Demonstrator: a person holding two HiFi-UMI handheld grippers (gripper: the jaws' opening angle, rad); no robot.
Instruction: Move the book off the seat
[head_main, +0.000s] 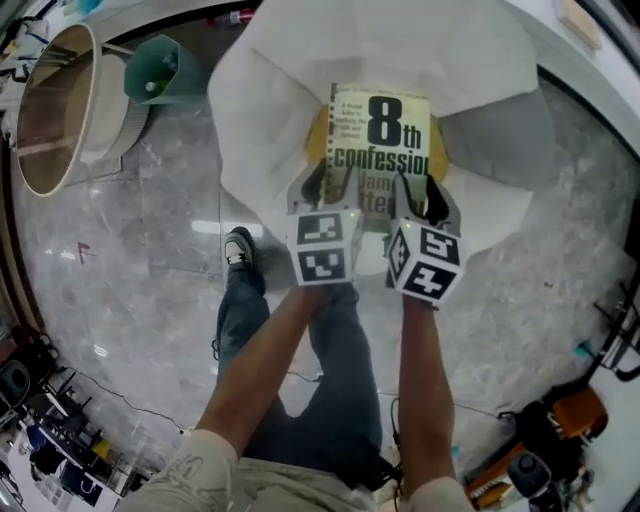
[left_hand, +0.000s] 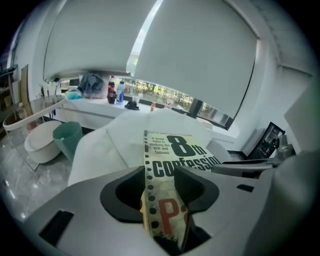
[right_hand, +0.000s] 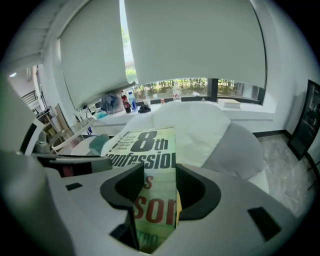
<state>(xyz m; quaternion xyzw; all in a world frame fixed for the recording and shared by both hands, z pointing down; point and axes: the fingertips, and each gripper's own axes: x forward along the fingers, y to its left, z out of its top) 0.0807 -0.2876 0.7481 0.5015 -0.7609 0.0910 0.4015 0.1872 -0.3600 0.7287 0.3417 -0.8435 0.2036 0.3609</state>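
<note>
Left gripper view: the left gripper (left_hand: 162, 192) is closed on the near left edge of the book (left_hand: 175, 155), with the cover pinched between the two dark pads and no gap to be seen.

Right gripper view: the right gripper (right_hand: 161, 192) is clamped the same way on the near right edge, the red lettering running between its pads.

Head view: both holds are seen side by side on the book's near edge, and the title end points to the far side. The book is over the middle of the white seat (head_main: 270, 100). Whether it is resting there or just lifted cannot be told. A yellow patch shows beneath it and cannot be identified.

Handling, as judged:
- A paperback, so light but limp. The far end is likely to sag when it is held by one edge only.
- The cover looks glossy, so some slip is possible. Both holds are best kept through the full thickness, not on the cover alone.
- The seat looks soft, so little drag is expected.

Count:
- One book.
- Two grippers, both on it.
- One seat, with one grey cushion (head_main: 500, 140) at its right.
- One green bin (head_main: 160, 70) and one pale round tub (head_main: 60, 100) on the floor at far left.
- Two bottles (left_hand: 115, 92) on the far sill.
</note>
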